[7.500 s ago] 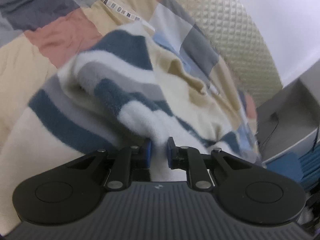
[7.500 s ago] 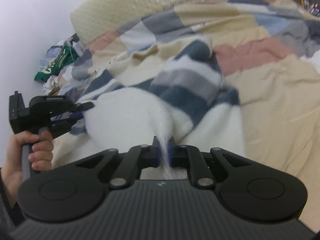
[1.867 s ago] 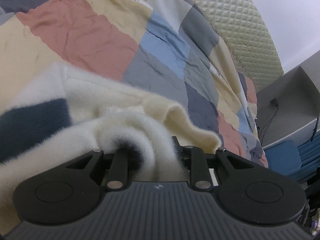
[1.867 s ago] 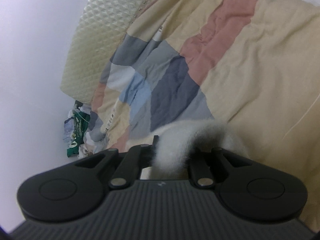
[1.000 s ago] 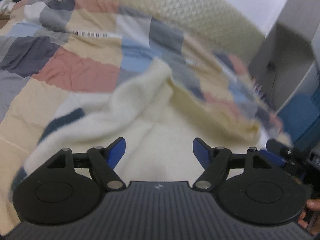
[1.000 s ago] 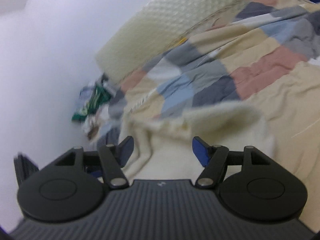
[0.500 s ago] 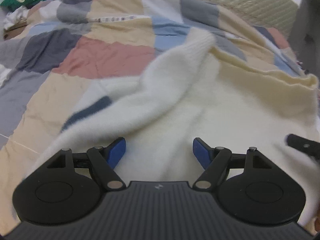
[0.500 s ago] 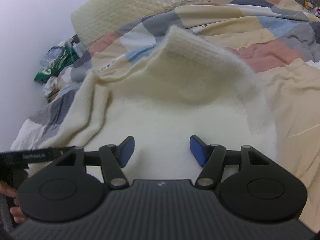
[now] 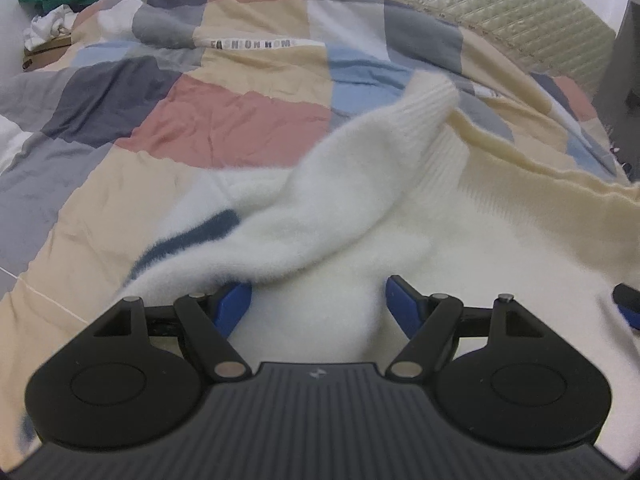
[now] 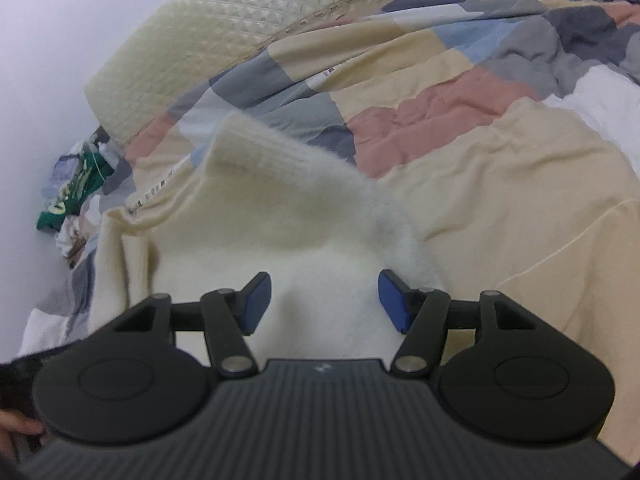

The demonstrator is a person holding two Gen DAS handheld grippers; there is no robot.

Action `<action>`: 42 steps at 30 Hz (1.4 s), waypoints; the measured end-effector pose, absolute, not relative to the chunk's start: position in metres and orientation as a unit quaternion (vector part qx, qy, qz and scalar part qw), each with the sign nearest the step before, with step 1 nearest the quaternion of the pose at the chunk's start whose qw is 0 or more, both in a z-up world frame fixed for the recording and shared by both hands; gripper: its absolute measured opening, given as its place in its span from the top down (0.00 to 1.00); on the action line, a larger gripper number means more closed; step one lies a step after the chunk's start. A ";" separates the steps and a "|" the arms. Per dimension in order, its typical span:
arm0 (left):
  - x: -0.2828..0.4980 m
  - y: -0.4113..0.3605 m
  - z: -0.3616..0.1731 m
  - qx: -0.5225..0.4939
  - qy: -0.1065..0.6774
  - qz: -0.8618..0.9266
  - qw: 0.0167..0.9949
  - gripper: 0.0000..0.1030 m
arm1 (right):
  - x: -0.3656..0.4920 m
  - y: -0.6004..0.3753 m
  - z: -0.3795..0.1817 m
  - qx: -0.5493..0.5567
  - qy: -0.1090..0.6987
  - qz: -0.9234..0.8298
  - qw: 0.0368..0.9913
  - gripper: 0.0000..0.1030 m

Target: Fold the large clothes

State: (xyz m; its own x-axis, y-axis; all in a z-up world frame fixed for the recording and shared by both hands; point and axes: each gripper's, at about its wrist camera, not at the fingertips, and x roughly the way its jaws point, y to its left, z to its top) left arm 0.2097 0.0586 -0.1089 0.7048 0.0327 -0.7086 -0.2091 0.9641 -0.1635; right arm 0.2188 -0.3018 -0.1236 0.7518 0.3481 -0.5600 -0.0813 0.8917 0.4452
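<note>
1. Both grippers held bunched sweater fabric about two seconds ago; both have let it go since, and the garment now lies on the bed.
2. Left wrist view — left gripper [image 9: 318,300] stands wide open, blue pads clear of the cloth, nothing clamped. Fluffy white pile lies between and under the fingers without being pinched.
3. Same view: cream-white sweater [image 9: 460,216] is spread across the patchwork quilt [image 9: 224,120]. One sleeve [image 9: 360,176] lies diagonally over the body, its ribbed cuff towards the quilted headboard [image 9: 520,16]. A dark blue stripe [image 9: 192,240] shows at the sweater's left edge.
4. At the right edge, part of the right gripper [image 9: 628,304] shows, just above the sweater.
5. Right wrist view — right gripper [image 10: 320,300] is open, no fabric pressed; its jaws have just been closing somewhat, with only loose pile between them.
6. Same view: sweater [image 10: 256,216] lies ahead and below, ribbed edge [image 10: 256,144] raised towards the headboard [image 10: 208,40]. Green bag [image 10: 76,188] sits beside the bed by the wall.
</note>
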 end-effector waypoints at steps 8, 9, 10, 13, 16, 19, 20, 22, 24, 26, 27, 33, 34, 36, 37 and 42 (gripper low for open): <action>0.182 0.041 -0.097 -0.094 0.356 0.036 0.929 0.24 | 0.207 -0.286 -0.108 0.152 0.303 0.146 0.929 0.37; 0.179 0.040 -0.095 -0.095 0.353 0.032 0.930 0.24 | 0.205 -0.284 -0.106 0.149 0.295 0.153 0.931 0.37; 0.178 0.040 -0.094 -0.098 0.350 0.029 0.931 0.24 | 0.204 -0.282 -0.105 0.146 0.291 0.160 0.932 0.37; 0.181 0.037 -0.096 -0.103 0.356 0.021 0.928 0.24 | 0.207 -0.271 -0.105 0.120 0.293 0.177 0.932 0.37; 0.188 0.033 -0.106 -0.087 0.379 0.027 0.921 0.24 | 0.212 -0.261 -0.114 0.088 0.319 0.175 0.927 0.38; 0.194 0.028 -0.115 -0.065 0.391 0.035 0.917 0.24 | 0.216 -0.252 -0.122 0.054 0.336 0.171 0.925 0.38; 0.195 0.027 -0.116 -0.063 0.391 0.037 0.918 0.24 | 0.215 -0.250 -0.123 0.045 0.337 0.170 0.925 0.38; 0.195 0.027 -0.116 -0.060 0.389 0.040 0.919 0.24 | 0.213 -0.249 -0.123 0.040 0.336 0.168 0.926 0.38; 0.193 0.029 -0.112 -0.060 0.382 0.043 0.921 0.24 | 0.210 -0.252 -0.121 0.046 0.333 0.167 0.927 0.39; 0.191 0.032 -0.105 -0.053 0.369 0.050 0.927 0.24 | 0.206 -0.257 -0.117 0.057 0.331 0.163 0.928 0.40; 0.191 0.033 -0.100 -0.047 0.361 0.052 0.930 0.24 | 0.204 -0.259 -0.114 0.062 0.329 0.160 0.929 0.40; 0.217 0.042 -0.086 0.031 0.345 0.077 0.935 0.24 | 0.195 -0.282 -0.096 0.069 0.298 0.103 0.947 0.40; 0.221 0.043 -0.088 0.043 0.349 0.081 0.933 0.24 | 0.196 -0.286 -0.096 0.069 0.295 0.092 0.949 0.40; 0.229 0.048 -0.093 0.065 0.352 0.090 0.929 0.24 | 0.201 -0.294 -0.096 0.077 0.296 0.076 0.949 0.40; 0.233 0.052 -0.095 0.071 0.353 0.095 0.928 0.24 | 0.203 -0.298 -0.098 0.081 0.299 0.072 0.948 0.40; 0.249 0.085 -0.099 0.002 0.359 0.100 0.928 0.26 | 0.223 -0.302 -0.113 0.099 0.319 0.071 0.940 0.40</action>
State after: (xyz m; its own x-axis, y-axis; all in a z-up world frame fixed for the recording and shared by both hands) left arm 0.2492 0.0853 -0.0993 0.7217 0.1866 -0.6666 -0.1839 0.9801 0.0753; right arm 0.2234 -0.3021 -0.1127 0.7858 0.1974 -0.5861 -0.0707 0.9701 0.2320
